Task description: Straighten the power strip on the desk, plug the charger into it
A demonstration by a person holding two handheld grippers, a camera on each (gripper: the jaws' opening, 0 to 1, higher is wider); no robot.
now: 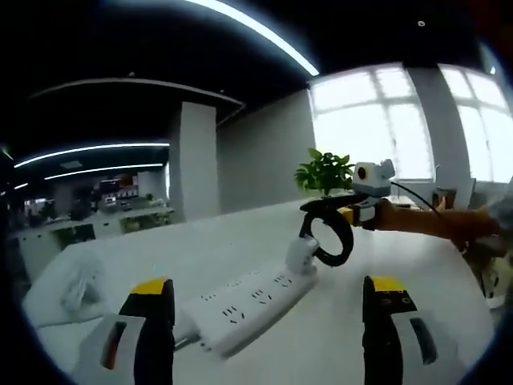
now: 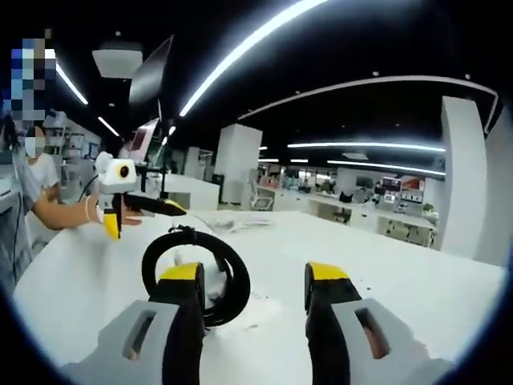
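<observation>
A wide white counter (image 1: 240, 241) is seen in the left gripper view, stretching toward bright windows at 1 o'clock. On it, just ahead of the left claw (image 1: 268, 309), a white power strip (image 1: 244, 305) is laid at a slant, its near end toward 7 o'clock and its far end toward 1 o'clock. At that far end a white charger (image 1: 300, 255) is seen touching the strip, with a looped black cable (image 1: 333, 241) hanging beside it. Whether the charger is seated in a socket cannot be told. The left claw's jaws are held wide apart with nothing between them.

The right claw (image 1: 321, 205) is seen at 2 o'clock in that view, reaching in just above the charger and cable; the cable loop hangs right under it, but contact cannot be confirmed. Behind it, a potted plant (image 1: 325, 171) stands on the counter; green leaves are all that is made out in the pot.

In the right gripper view, the right claw (image 2: 251, 297) is spread apart. The black cable (image 2: 232, 277) is looped around its left jaw, with the white charger (image 2: 215, 293) partly hidden behind. The left claw (image 2: 172, 207) is seen at 10 o'clock, held by a hand (image 2: 100, 212). Scattered white sheets (image 2: 240, 222) lie farther back on the counter (image 2: 385, 265).
</observation>
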